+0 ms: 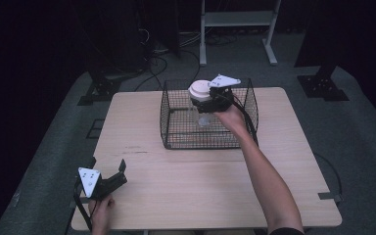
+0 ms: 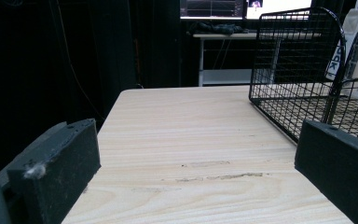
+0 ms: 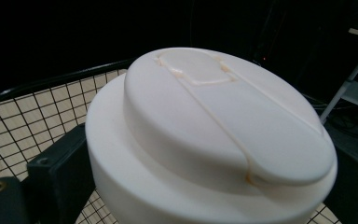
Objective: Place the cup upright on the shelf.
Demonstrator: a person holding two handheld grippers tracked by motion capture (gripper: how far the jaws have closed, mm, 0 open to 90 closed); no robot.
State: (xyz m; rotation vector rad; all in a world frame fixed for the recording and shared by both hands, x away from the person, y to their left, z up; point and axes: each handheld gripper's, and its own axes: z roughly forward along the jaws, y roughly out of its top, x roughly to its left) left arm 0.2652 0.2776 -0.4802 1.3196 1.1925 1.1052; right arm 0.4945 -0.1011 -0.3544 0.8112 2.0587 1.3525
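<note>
Your right tool (image 1: 214,98) is clenched on a clear jar (image 1: 201,113) just under its white lid (image 1: 200,90); in the right gripper view the lid (image 3: 209,140) sits between the two black jaws, one at each flank. The jar stands upright, long axis vertical, held over the wire basket (image 1: 176,134) toward its 12 o'clock half. Whether its base touches the basket floor I cannot tell; it looks to hang slightly above it. The basket sits on the worktop (image 1: 200,186) at the far centre. The relation that matters: the jar is inside the basket's rim line, so any travel out has to go straight up along the jar's own axis before going sideways, and any set-down goes straight down. The basket wall at 3 o'clock is close to your wrist. Your left tool (image 1: 108,182) rests at the worktop's 7 o'clock corner, released, jaws spread with nothing between them, well apart from the basket. In the left gripper view the basket (image 2: 298,70) lies ahead at about 1 o'clock. The right hand (image 1: 231,117) is clearly the nearer one, so my judgement is that the coming move is its job alone.
</note>
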